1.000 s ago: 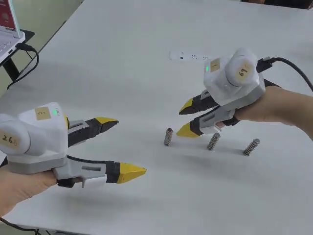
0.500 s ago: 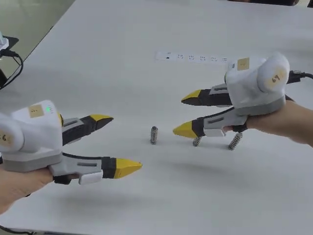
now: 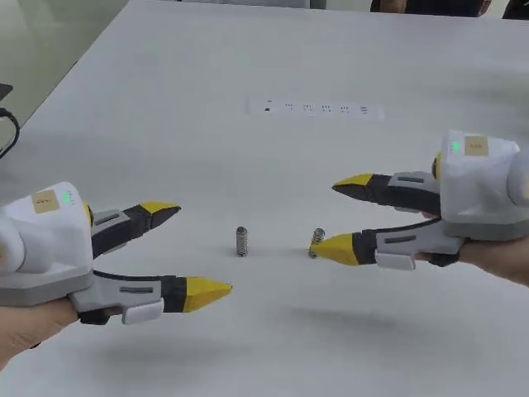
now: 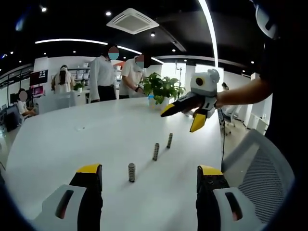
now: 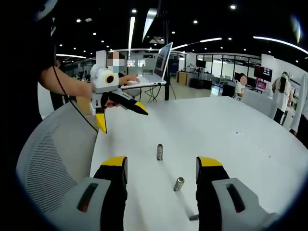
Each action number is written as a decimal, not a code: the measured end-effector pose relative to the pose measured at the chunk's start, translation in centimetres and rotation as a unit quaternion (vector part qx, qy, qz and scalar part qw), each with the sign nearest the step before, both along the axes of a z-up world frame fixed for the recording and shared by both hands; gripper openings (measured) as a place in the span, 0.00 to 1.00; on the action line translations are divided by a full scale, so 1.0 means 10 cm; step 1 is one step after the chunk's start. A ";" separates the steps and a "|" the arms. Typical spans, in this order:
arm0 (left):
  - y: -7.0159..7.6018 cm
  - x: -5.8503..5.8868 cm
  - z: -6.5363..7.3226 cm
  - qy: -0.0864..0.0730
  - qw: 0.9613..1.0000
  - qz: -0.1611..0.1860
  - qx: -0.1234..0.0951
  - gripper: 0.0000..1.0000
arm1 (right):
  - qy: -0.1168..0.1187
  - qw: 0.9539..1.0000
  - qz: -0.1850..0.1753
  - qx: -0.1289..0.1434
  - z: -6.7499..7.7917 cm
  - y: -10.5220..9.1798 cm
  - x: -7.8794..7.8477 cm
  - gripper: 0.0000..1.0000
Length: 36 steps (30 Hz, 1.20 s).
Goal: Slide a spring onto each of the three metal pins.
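Counting three coils standing upright in a row on the white table (image 3: 165, 116); left spring (image 3: 241, 241) and middle spring (image 3: 316, 240) sit near centre of the head view, and the third spring (image 4: 169, 140) is farthest in the row in my left gripper view; pins themselves too small to make out, but each coil stands as if sleeved on one, so I judge all three threaded and nothing left but backing off; my left gripper (image 3: 203, 248) hovers at 8 o'clock from the row, jaws spread wide, nothing between them; my right gripper (image 3: 326, 215) sits at 3 o'clock, jaws also wide apart and empty, lower tip just beside the middle spring; table is plain, matte, uncluttered; a power strip (image 3: 314, 107) lies flat at 12 o'clock, well apart from the springs; room is an open office with dark ceiling, strip lights, a plant (image 4: 163, 86), a laptop (image 5: 156, 72), a mesh chair (image 4: 262, 168), and people (image 4: 103, 72) standing at the far end.
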<state>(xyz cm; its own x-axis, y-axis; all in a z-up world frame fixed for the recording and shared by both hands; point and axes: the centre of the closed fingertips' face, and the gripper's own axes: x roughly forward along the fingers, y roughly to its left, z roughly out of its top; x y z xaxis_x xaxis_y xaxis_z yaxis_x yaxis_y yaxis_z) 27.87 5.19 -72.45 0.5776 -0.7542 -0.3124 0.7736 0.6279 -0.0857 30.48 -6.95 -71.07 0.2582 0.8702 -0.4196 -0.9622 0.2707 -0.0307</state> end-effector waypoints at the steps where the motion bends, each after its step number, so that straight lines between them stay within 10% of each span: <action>1: -0.01 0.00 0.00 0.000 1.000 0.000 0.000 0.77 | 0.001 1.000 -0.002 0.002 0.00 -0.03 -0.01 0.58; 21: -0.07 -0.05 0.03 -0.001 1.000 -0.001 0.023 0.82 | 0.048 0.995 -0.079 0.025 -0.24 -0.86 -0.26 0.78; 36: 0.11 -0.15 0.02 0.002 1.000 0.016 0.024 0.88 | 0.075 0.988 -0.137 0.008 -0.45 -1.11 -0.31 0.90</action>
<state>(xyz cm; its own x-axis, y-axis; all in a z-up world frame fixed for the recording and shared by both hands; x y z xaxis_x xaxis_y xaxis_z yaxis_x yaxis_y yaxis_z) 26.34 6.31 -72.24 0.5990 -0.7197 -0.3509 0.7531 0.6553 -0.0584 27.41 -18.08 -75.58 0.4203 0.7836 -0.4576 -0.8462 0.5205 0.1141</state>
